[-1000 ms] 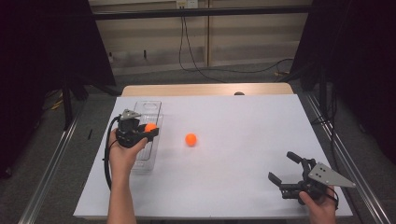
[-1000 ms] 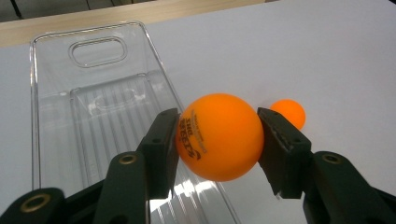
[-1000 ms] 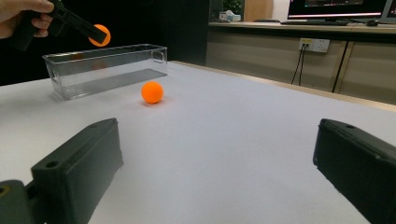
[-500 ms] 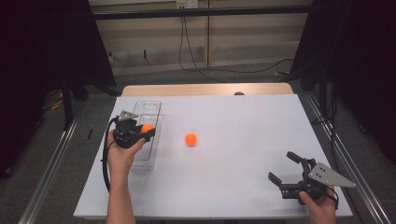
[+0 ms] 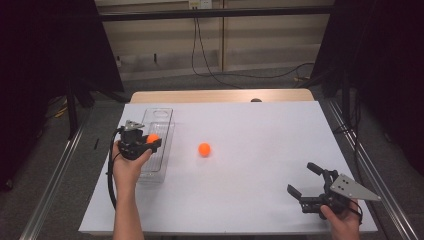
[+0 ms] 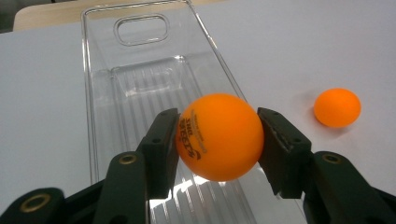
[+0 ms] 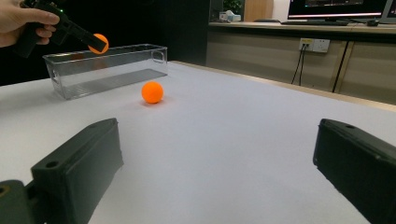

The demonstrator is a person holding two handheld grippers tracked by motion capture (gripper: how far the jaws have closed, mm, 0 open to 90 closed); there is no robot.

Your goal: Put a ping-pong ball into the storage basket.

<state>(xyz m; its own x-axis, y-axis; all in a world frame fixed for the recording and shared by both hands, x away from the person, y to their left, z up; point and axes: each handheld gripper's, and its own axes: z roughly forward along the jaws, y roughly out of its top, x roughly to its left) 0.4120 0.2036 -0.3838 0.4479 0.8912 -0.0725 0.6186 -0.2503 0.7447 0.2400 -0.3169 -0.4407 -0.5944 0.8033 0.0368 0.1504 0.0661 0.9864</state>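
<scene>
I have the left tongs (image 6: 218, 140) closed on an orange ping-pong ball (image 6: 219, 137), one pad against each side, and I hold it above the clear plastic bin (image 6: 140, 79), near its 6 o'clock end. In the high view the left tongs (image 5: 150, 143) sit over the bin (image 5: 156, 170), and the held ball (image 5: 152, 138) is inside the bin's outline, off the floor.

Progress, as I judge it: the work is putting the balls into the bin. The first ball is lifted and carried over the bin but not released; the bin floor that I can see has nothing on it. Left to do: let this ball drop, then fetch the second ball (image 5: 204, 149), which lies on the white tabletop (image 5: 260, 150) at about 3 o'clock from the bin, near but apart from it.

Materials: the bin is long, narrow and transparent, with glossy walls, a ribbed floor and a rounded-slot handle cut in its far end wall. Both balls are smooth matte-orange spheres; the held one carries dark printed lettering. The tabletop is plain, matte white. The pads are black blocks.

The right tongs (image 5: 307, 181) rest at the tabletop's 5 o'clock corner, jaws wide apart with nothing between them, pointing across at the loose ball (image 7: 152, 92).
</scene>
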